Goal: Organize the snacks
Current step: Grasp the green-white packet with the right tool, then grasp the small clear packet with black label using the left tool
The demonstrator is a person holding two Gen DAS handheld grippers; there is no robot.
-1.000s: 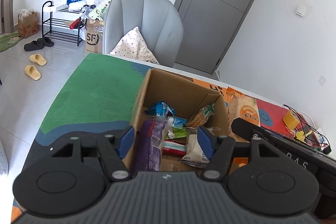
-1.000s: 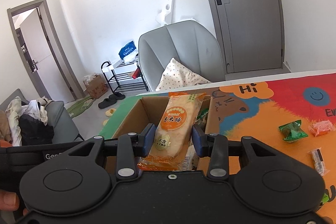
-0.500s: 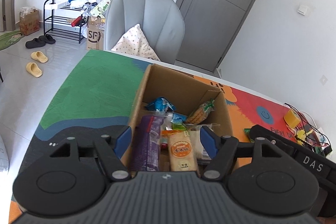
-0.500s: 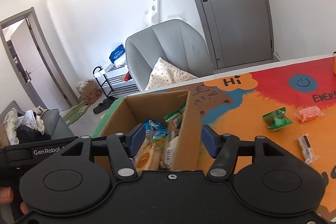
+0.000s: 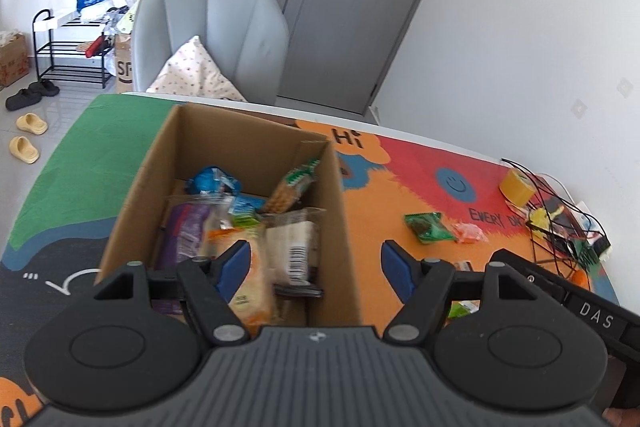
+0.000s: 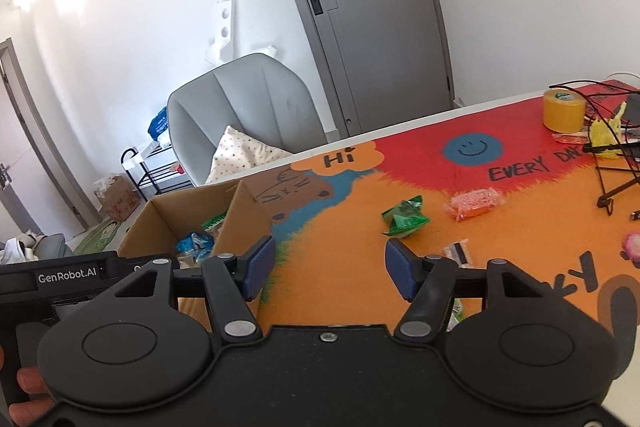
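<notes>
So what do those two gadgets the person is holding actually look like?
Both are black plastic. Each gripper, left and right, has two jointed arms with round discs at the base, silver pivot pins and blue pads on the fingertips. A ribbed grey housing sits under the left one. White lettering on the handles reads GenRobot.AI and DAS.

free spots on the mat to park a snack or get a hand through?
Bare orange mat between the cardboard box and the green packet; also the green and dark mat left of the box. Crowded: inside the box, and the far right around the yellow tape roll and black wire rack.
</notes>
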